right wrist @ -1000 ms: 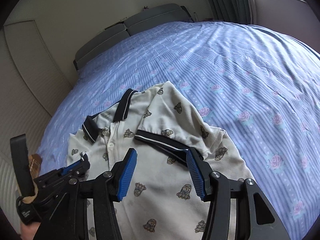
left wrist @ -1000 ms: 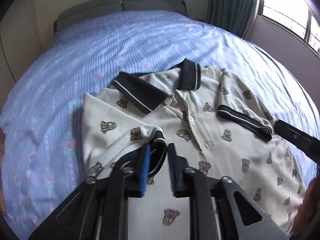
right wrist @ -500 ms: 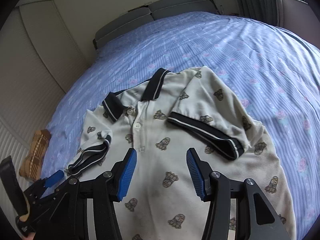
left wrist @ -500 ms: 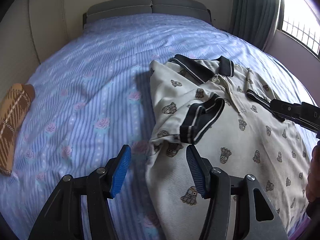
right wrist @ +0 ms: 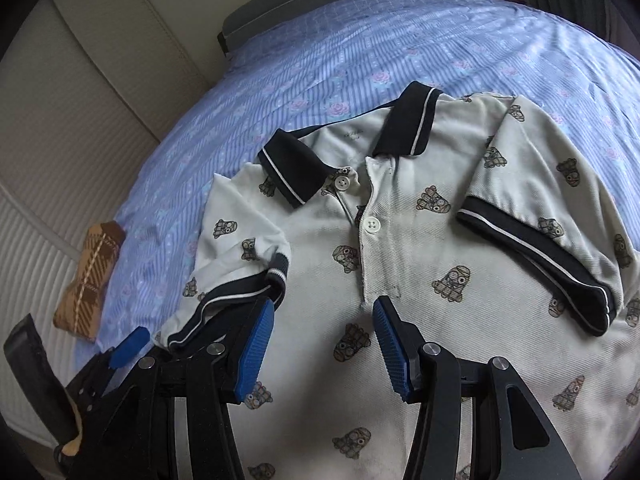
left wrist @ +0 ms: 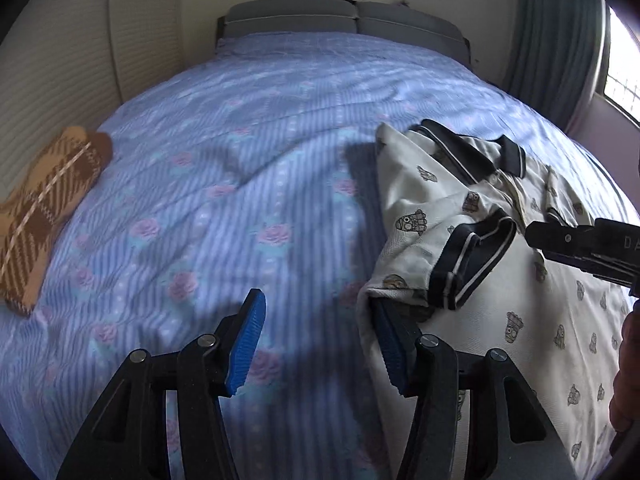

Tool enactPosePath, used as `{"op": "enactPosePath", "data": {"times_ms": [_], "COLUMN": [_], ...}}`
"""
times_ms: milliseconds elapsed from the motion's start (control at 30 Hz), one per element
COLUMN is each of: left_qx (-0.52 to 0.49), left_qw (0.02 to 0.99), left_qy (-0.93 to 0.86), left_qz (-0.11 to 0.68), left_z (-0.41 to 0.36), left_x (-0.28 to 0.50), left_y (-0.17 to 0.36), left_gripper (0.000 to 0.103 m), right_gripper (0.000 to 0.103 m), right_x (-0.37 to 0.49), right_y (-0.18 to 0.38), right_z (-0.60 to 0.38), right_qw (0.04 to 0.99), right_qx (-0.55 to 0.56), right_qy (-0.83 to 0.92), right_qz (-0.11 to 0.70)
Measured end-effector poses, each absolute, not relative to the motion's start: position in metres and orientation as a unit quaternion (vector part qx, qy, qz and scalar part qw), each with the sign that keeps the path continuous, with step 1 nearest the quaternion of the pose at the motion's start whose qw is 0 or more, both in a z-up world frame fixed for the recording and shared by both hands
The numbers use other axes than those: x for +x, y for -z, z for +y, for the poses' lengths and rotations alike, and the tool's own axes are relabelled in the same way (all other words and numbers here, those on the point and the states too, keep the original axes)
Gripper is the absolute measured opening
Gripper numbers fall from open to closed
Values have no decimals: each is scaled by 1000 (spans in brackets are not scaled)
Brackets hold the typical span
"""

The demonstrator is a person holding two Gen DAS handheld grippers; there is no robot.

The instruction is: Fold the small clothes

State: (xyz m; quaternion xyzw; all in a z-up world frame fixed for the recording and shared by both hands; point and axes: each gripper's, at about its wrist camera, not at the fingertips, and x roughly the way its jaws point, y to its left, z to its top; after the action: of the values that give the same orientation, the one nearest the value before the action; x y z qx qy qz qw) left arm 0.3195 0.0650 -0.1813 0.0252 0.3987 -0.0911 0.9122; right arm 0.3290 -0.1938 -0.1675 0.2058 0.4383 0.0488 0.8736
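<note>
A small cream polo shirt (right wrist: 420, 264) with cartoon prints and a navy collar lies face up on the bed. Both sleeves, with navy cuffs, are folded in over the chest. It also shows at the right of the left wrist view (left wrist: 472, 248). My left gripper (left wrist: 320, 344) is open and empty, over the sheet at the shirt's left edge, its right finger against the cloth. My right gripper (right wrist: 324, 348) is open and empty above the shirt's lower front. The left gripper (right wrist: 120, 356) also shows at the lower left of the right wrist view.
The bed has a blue striped sheet (left wrist: 240, 184) with pink roses and a grey headboard (left wrist: 344, 20). A brown plaid folded item (left wrist: 44, 208) lies at the bed's left edge by the wall. Curtains and a window (left wrist: 616, 64) are at the right.
My left gripper let go of the left sleeve, opened, and drew back left off the shirt. My right gripper moved in closer over the shirt's front.
</note>
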Motion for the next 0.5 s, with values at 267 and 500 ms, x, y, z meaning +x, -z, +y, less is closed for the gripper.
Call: {"op": "enactPosePath", "data": {"times_ms": [267,500], "left_qx": [-10,-14], "left_qw": [925,875], "left_qy": [110,243], "left_qz": [362,419], "left_z": [75,51], "left_x": [292,377], "left_y": [149,125], "left_gripper": [53,55], "right_gripper": [52,52], "right_x": [330,328], "right_y": [168,168], "right_z": [-186,-196], "right_qw": [876,876], "right_qx": [202,224], "right_qy": [-64,-64], "right_qz": [432,422]}}
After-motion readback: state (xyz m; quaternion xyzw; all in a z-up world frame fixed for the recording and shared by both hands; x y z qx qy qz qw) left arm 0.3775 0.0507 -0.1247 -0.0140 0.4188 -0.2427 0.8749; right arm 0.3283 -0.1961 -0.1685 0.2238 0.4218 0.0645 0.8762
